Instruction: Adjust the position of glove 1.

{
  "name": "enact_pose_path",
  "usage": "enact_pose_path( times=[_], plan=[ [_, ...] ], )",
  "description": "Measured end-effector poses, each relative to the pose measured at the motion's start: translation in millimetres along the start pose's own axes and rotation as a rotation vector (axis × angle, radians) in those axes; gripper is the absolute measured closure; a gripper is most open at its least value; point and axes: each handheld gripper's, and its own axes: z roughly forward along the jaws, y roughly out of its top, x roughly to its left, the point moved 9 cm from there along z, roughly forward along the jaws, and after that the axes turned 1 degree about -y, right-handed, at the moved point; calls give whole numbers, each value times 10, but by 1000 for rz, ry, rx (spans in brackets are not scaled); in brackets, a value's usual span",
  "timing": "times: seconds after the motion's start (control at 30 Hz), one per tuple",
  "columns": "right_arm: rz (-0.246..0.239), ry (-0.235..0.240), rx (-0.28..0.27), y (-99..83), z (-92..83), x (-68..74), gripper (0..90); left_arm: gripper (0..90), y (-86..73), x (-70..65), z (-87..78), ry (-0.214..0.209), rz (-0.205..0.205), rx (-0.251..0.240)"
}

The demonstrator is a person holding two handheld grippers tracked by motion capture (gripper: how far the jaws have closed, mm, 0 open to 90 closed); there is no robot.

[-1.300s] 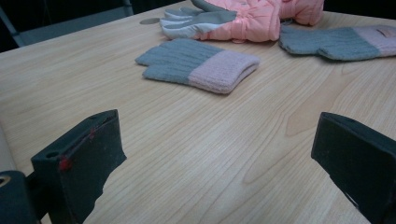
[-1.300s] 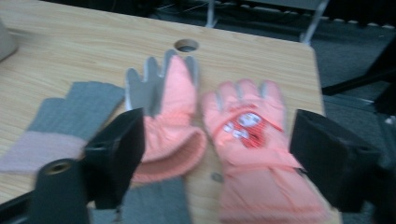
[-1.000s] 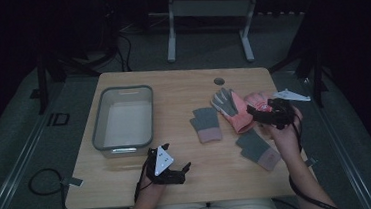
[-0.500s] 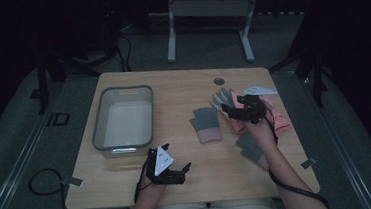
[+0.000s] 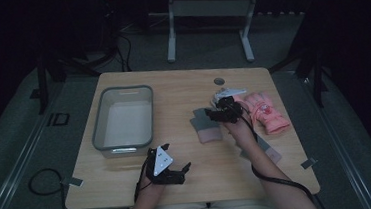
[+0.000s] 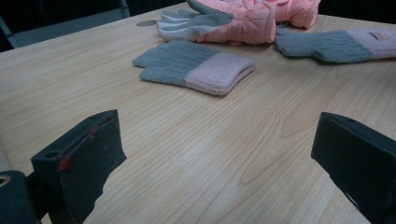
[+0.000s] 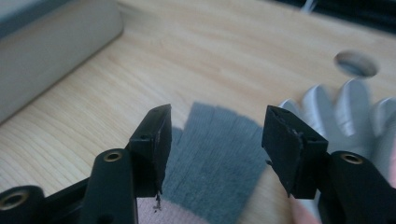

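Note:
A grey knit glove with a pink cuff [image 5: 206, 127] lies flat on the table, right of centre. My right gripper [image 5: 215, 113] hovers just over its grey finger end. In the right gripper view the jaws [image 7: 215, 126] straddle the grey knit [image 7: 219, 154] without pressing it; they have just been closing and stand half open. A pink ski glove [image 5: 265, 111] with pale grey fingers [image 7: 345, 112] lies to its right. A second knit glove [image 5: 270, 152] sits partly under the right forearm. My left gripper [image 5: 185, 172] rests near the front edge, jaws wide [image 6: 219, 149] over bare wood.
A grey plastic bin [image 5: 100, 126] stands on the left half of the table and looks empty; its wall [image 7: 46, 42] is close on the right gripper's left. A round cable hole [image 5: 219, 81] is in the tabletop behind the gloves. Metal stand legs rise beyond the table.
My right gripper has moved left and down from over the pink ski glove to over the knit glove, and its jaws have narrowed. The left gripper has stayed put.

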Motion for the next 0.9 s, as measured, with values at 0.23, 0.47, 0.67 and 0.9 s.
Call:
enact_pose_path(
  times=[0.23, 0.47, 0.67, 0.9],
  plan=[
    [-13, 27, 60, -131, 258, 28, 510, 17, 0, 13, -3, -4, -13, -2],
    [-50, 3, 104, -227, 403, 51, 528, 17, 0, 10, -3, -1, -8, -1],
    [-98, -30, 172, -382, 525, 7, 549, 17, 1, 13, -5, -3, -15, -4],
    [-45, 17, 186, -425, 561, -5, 721, 18, 1, 14, -5, -2, -15, -4]
  ],
)
